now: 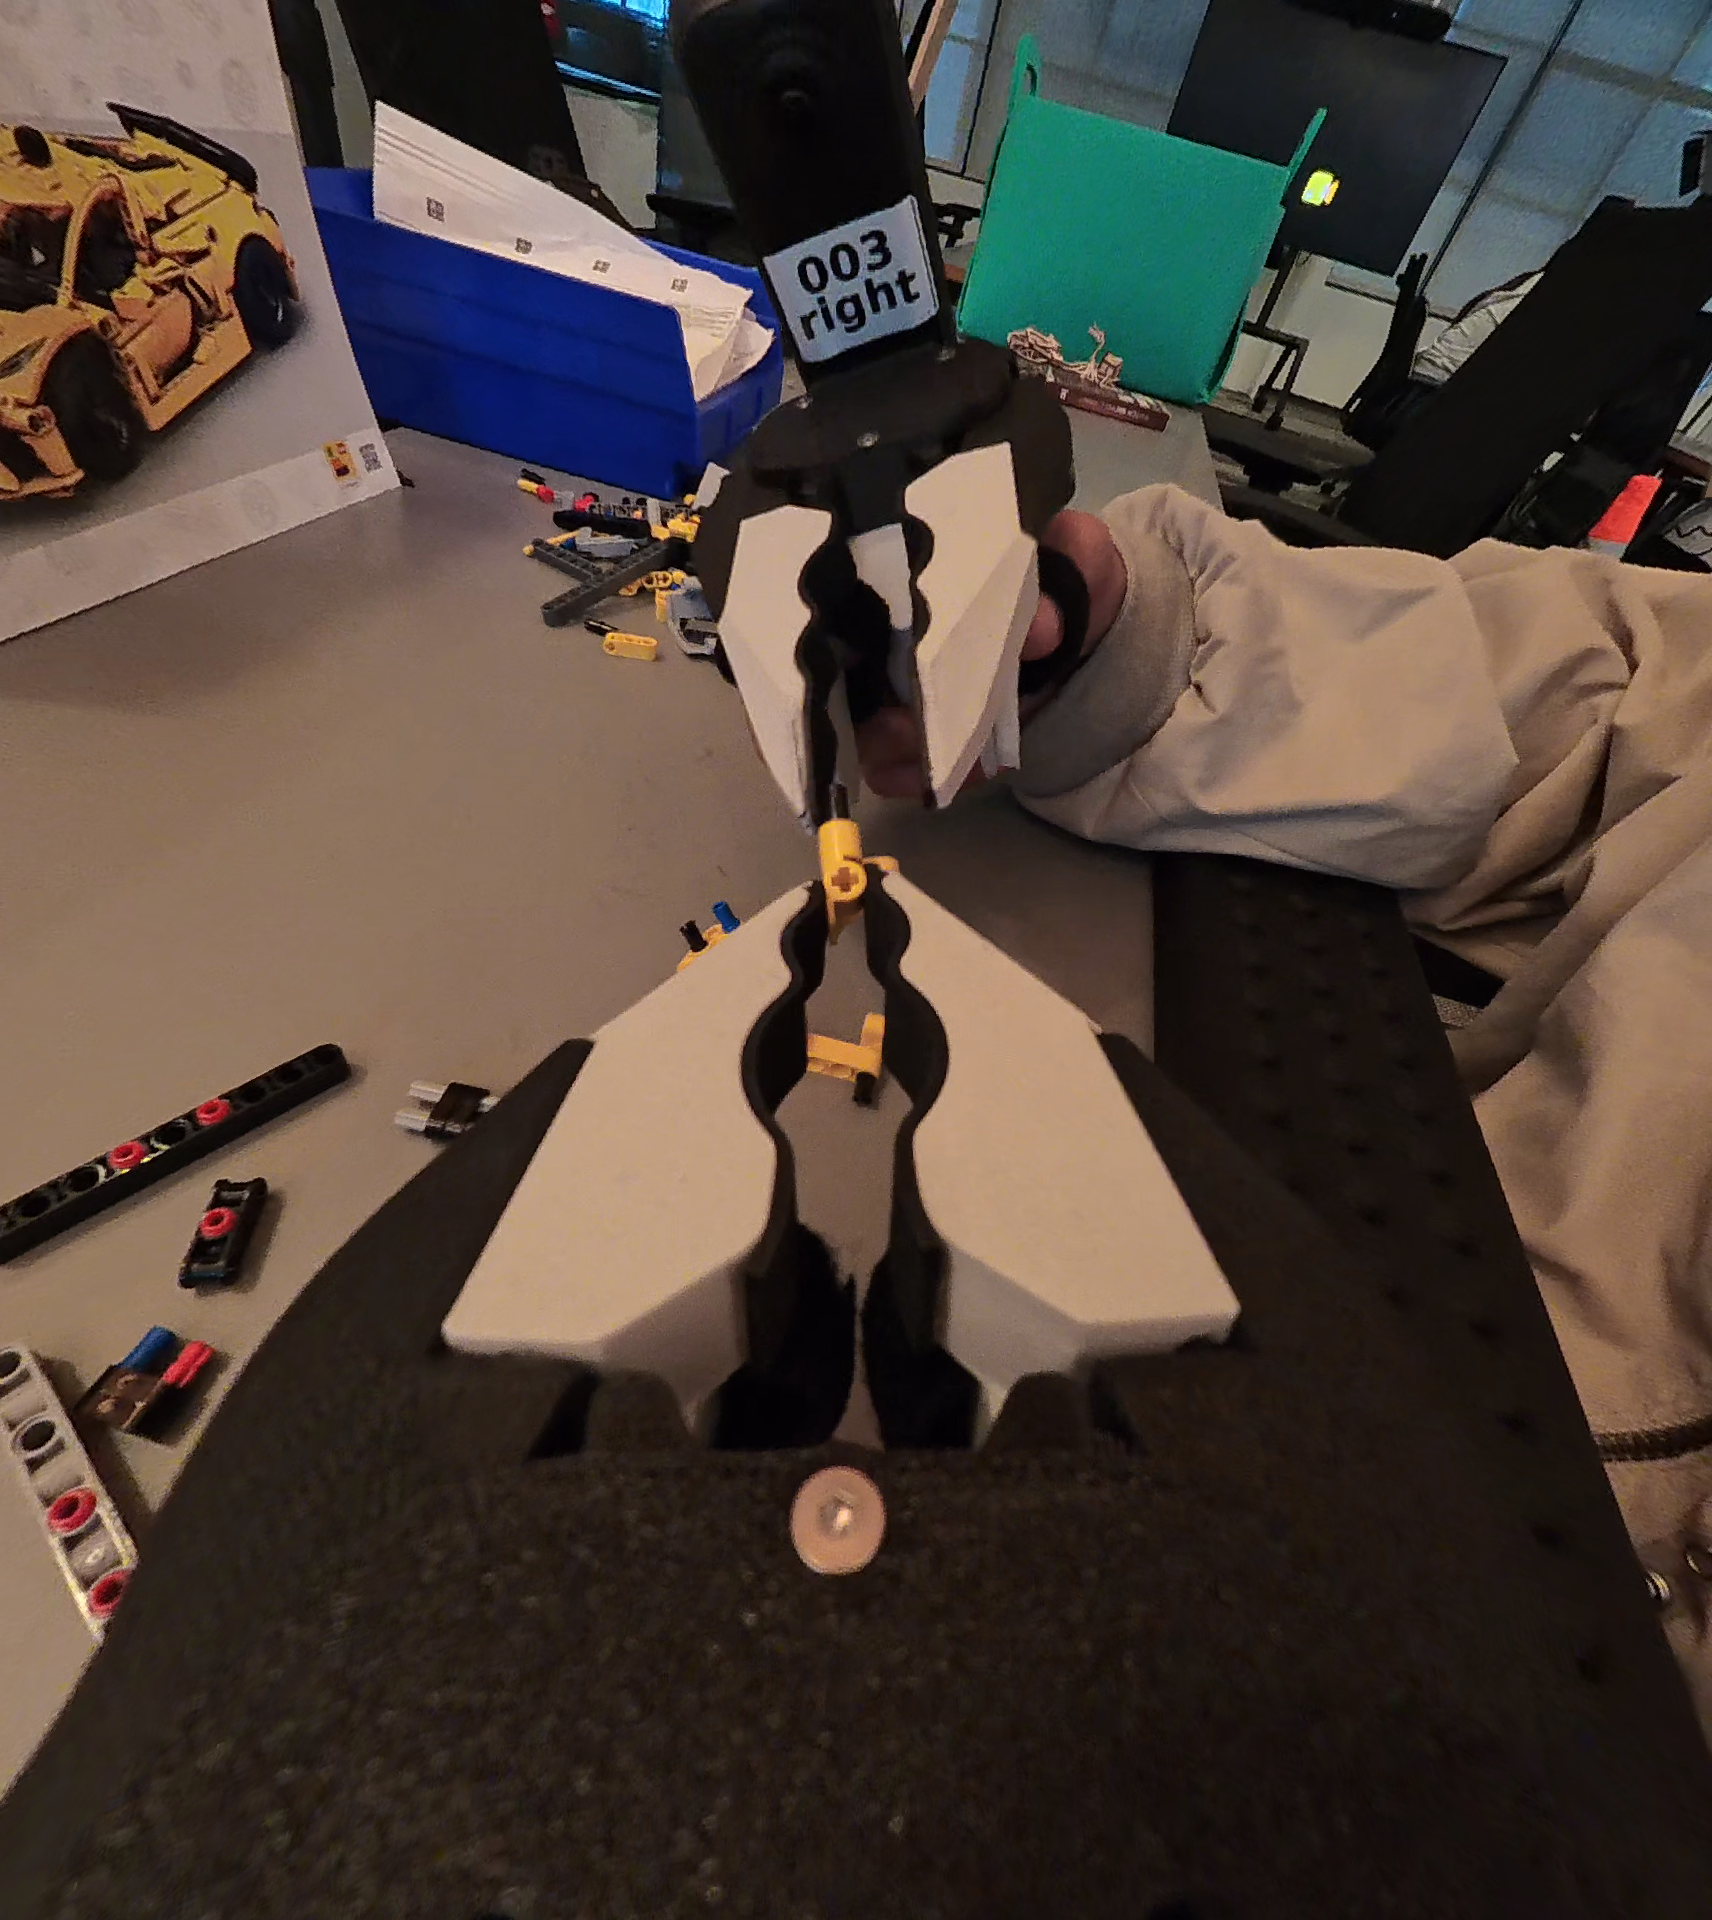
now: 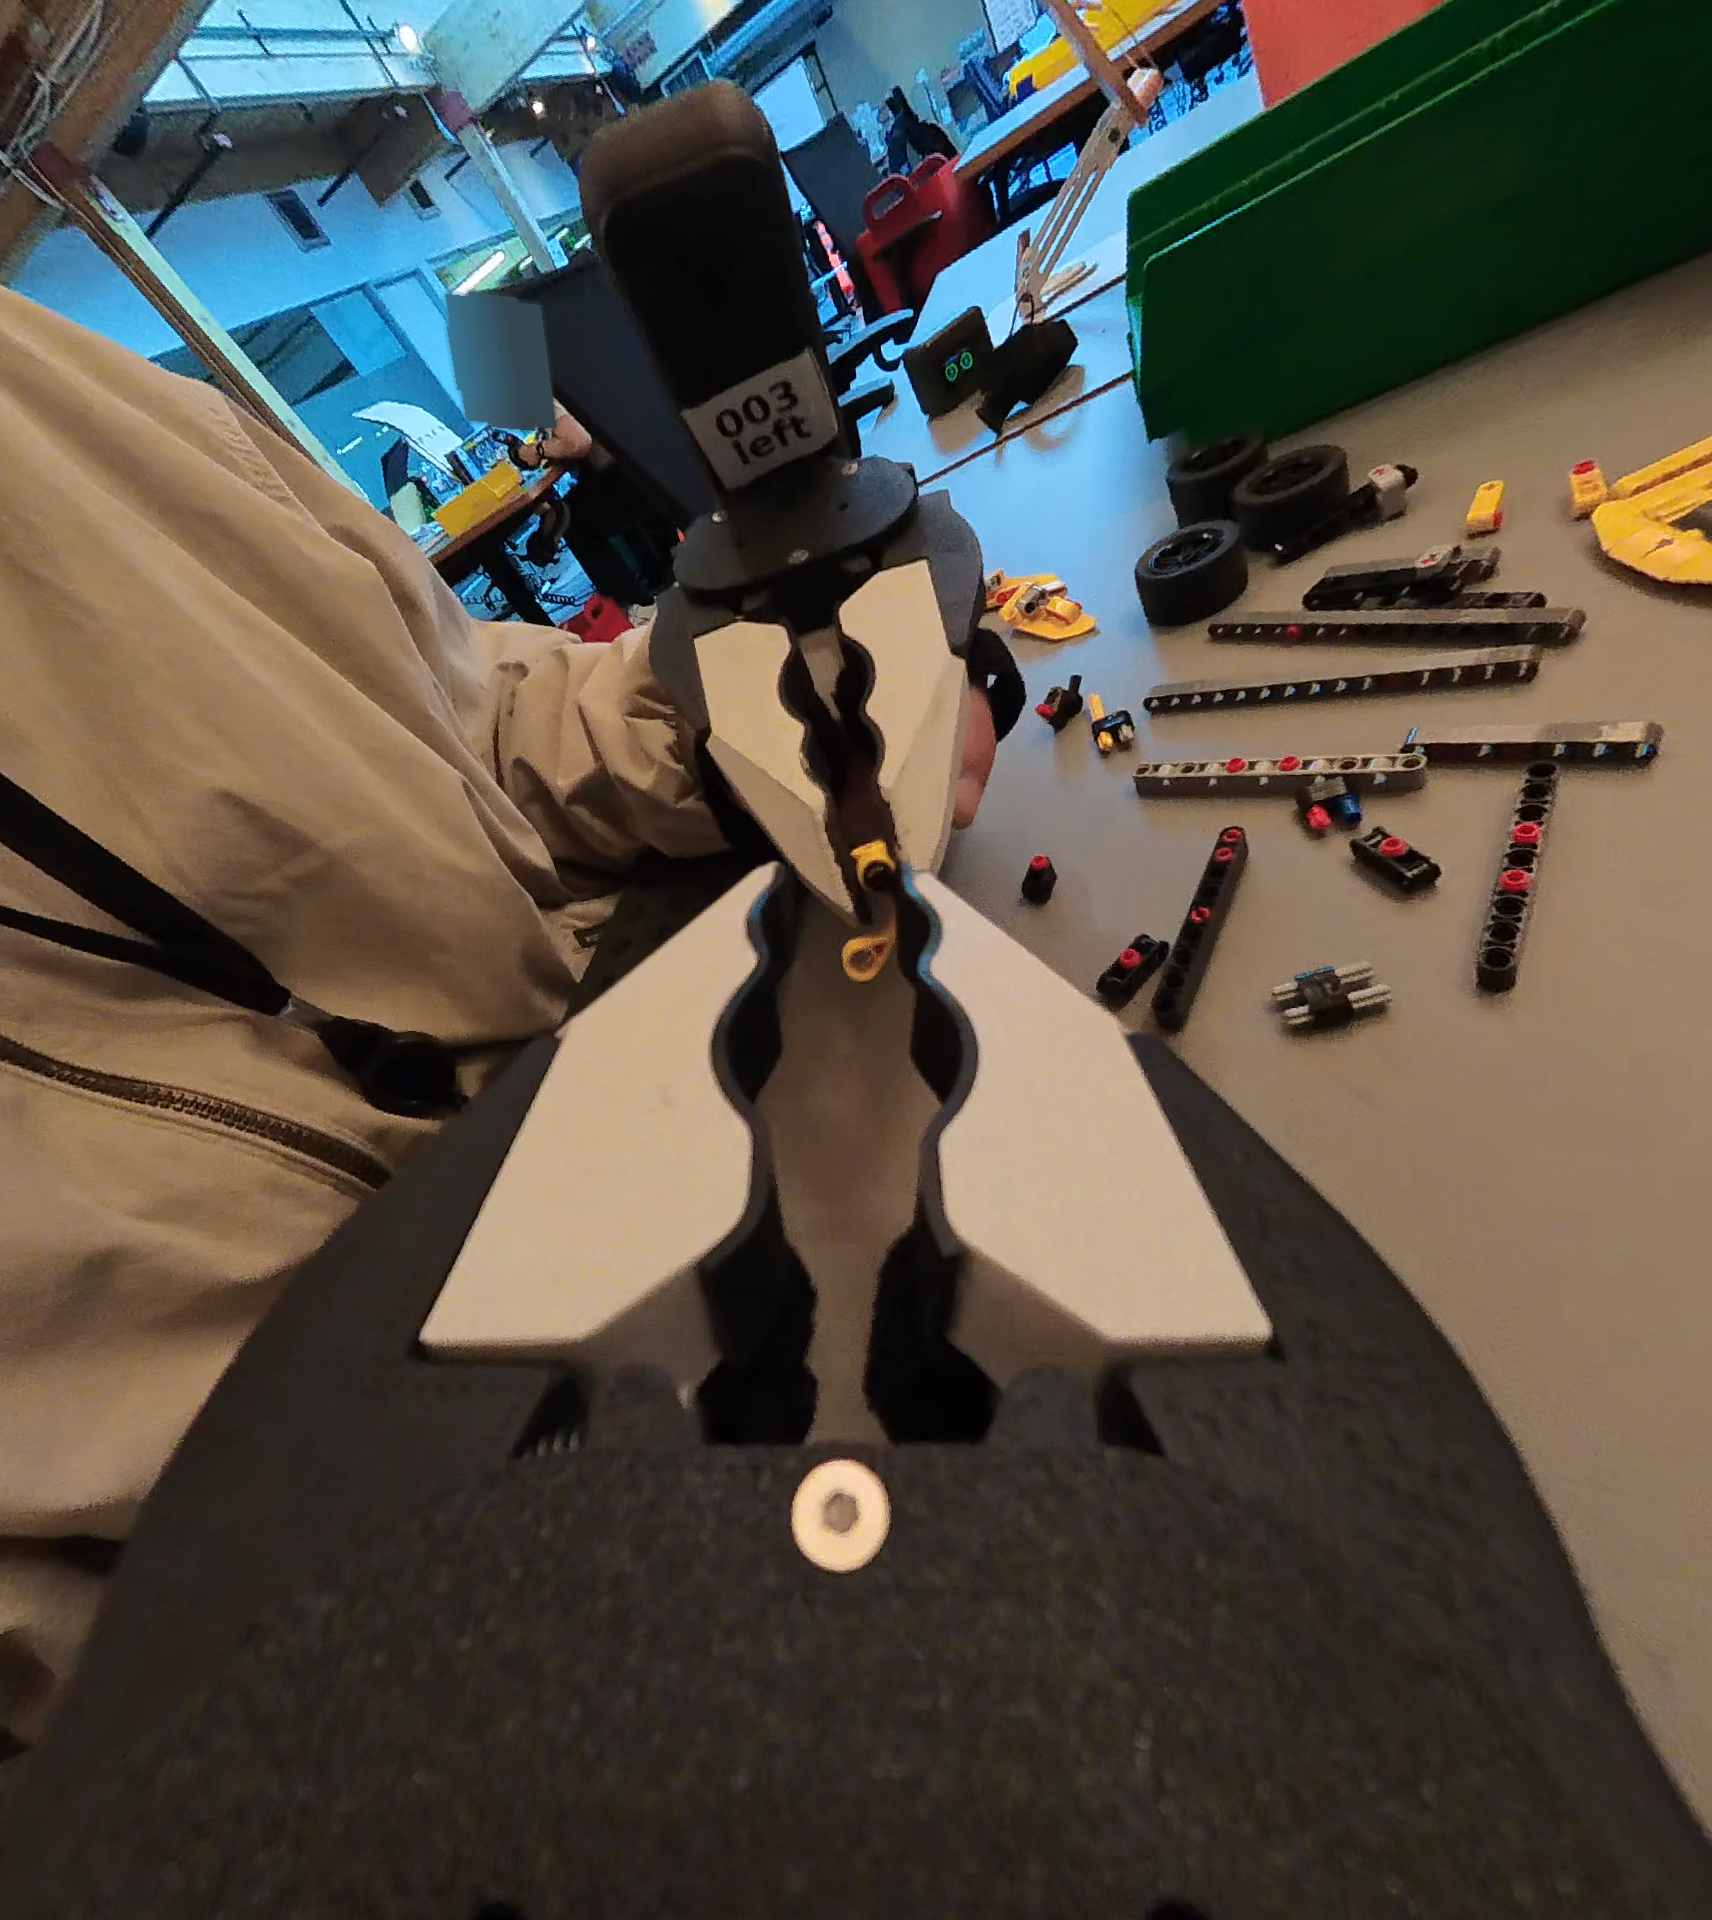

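Where grippers meet, yellow connector (image 1: 844, 878).

three black wheels (image 2: 1247, 520), two grippers (image 2: 852, 894)

Grey table (image 1: 208, 831) in a large workshop hall, dark office chairs (image 1: 1558, 364), distant worktables (image 2: 1039, 135)
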Motion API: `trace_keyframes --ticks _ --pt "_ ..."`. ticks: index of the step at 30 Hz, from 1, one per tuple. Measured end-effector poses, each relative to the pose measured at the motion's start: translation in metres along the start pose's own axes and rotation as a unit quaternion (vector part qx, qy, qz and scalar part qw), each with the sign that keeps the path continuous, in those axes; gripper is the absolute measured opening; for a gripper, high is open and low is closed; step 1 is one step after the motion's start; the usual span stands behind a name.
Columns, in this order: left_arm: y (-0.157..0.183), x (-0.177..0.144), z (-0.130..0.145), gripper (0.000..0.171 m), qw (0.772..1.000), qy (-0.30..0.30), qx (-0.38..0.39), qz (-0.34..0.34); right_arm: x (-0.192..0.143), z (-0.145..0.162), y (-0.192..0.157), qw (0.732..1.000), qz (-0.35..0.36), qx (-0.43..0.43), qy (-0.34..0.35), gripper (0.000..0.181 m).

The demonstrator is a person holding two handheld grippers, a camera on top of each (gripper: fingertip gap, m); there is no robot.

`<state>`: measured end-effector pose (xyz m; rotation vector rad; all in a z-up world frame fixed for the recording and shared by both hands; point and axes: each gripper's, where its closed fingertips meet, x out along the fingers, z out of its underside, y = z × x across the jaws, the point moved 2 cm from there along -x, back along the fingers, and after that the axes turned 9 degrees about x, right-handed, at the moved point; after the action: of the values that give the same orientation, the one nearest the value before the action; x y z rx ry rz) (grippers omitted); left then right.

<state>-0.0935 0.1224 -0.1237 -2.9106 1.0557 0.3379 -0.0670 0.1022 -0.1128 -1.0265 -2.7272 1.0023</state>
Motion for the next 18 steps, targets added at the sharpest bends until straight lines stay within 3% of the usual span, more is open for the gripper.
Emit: trace_keyframes --ticks 7,12,13,15,18 --pt "0.004 0.004 0.003 0.007 1.0 -0.015 0.007 0.002 -0.001 0.007 0.004 0.999 0.024 -0.005 -0.021 0.004" --pt "0.009 -0.002 -0.011 0.007 1.0 0.024 0.002 0.015 -0.009 -0.001 -0.007 0.998 0.013 -0.053 -0.023 0.004" --pt "0.007 -0.008 -0.012 0.007 0.999 0.032 -0.001 0.013 -0.025 -0.015 -0.005 0.998 0.023 -0.05 0.021 0.004" --pt "-0.01 -0.031 -0.017 0.006 0.995 0.084 -0.051 -0.005 -0.093 -0.043 -0.005 0.989 0.027 -0.033 0.138 0.003" --pt "-0.022 -0.037 -0.026 0.007 0.989 0.124 -0.08 -0.012 -0.159 -0.036 0.013 0.975 0.174 -0.045 0.129 0.004"
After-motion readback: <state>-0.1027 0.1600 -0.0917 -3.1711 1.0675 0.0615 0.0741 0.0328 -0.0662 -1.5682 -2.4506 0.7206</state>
